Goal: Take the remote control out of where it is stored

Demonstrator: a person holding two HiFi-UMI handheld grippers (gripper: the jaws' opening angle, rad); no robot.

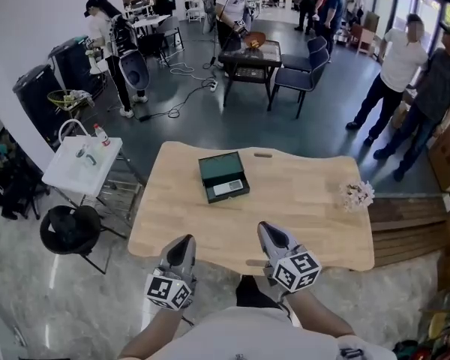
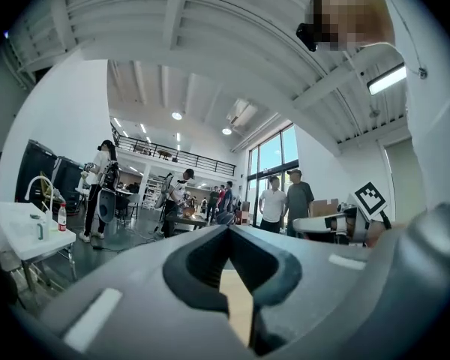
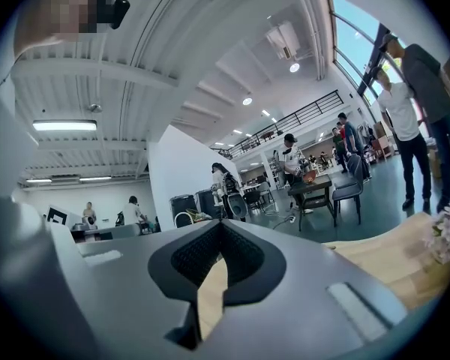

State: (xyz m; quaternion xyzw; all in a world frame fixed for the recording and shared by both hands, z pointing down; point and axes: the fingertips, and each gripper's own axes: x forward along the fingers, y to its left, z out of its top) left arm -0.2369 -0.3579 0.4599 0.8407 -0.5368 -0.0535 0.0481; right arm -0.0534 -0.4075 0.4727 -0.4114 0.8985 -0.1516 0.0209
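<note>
An open dark green box [image 1: 223, 175] lies on the wooden table [image 1: 300, 201], left of its middle. A light grey remote control [image 1: 227, 187] rests inside it. Both grippers hover at the table's near edge, well short of the box. My left gripper [image 1: 181, 244] is shut with nothing in it, and its closed tips [image 2: 229, 229] point out over the tabletop. My right gripper [image 1: 268, 231] is shut and empty too, its closed jaws [image 3: 219, 223] aimed slightly upward across the table.
A small bunch of pale flowers [image 1: 356, 196] lies at the table's right end, also seen as flowers [image 3: 448, 235]. A white side table [image 1: 82, 165] and a black stool [image 1: 71, 229] stand to the left. Several people stand beyond the table.
</note>
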